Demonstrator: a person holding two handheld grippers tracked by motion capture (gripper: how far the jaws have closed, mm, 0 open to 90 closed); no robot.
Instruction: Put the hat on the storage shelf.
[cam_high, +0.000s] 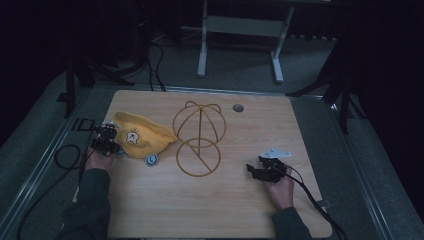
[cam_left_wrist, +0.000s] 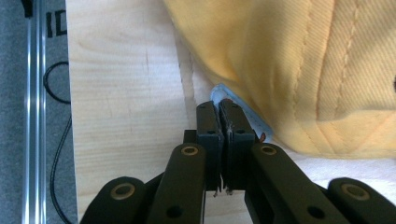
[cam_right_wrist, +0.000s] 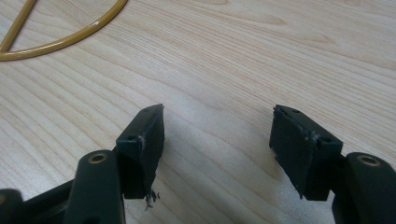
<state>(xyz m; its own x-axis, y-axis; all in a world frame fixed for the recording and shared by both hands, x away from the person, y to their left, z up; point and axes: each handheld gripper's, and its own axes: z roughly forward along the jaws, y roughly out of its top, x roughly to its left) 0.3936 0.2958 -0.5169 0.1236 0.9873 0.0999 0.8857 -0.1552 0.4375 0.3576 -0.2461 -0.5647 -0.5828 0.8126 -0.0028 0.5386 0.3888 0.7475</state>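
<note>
The cap (cam_high: 142, 137) is showing yellow, with a small white cartoon patch on its side and a pale blue edge under its rim. Beside the cap, the wire stand (cam_high: 198, 137) is glowing mustard gold. Under the cap, the bench (cam_high: 210, 210) is showing pale wood grain. Both tools (cam_high: 106, 140) (cam_high: 256, 171) are looking black.

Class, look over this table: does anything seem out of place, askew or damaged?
The yellow cap lies crumpled flat on the table beside the empty wire stand, not on it. The right claw pads look frayed at their edges.
</note>
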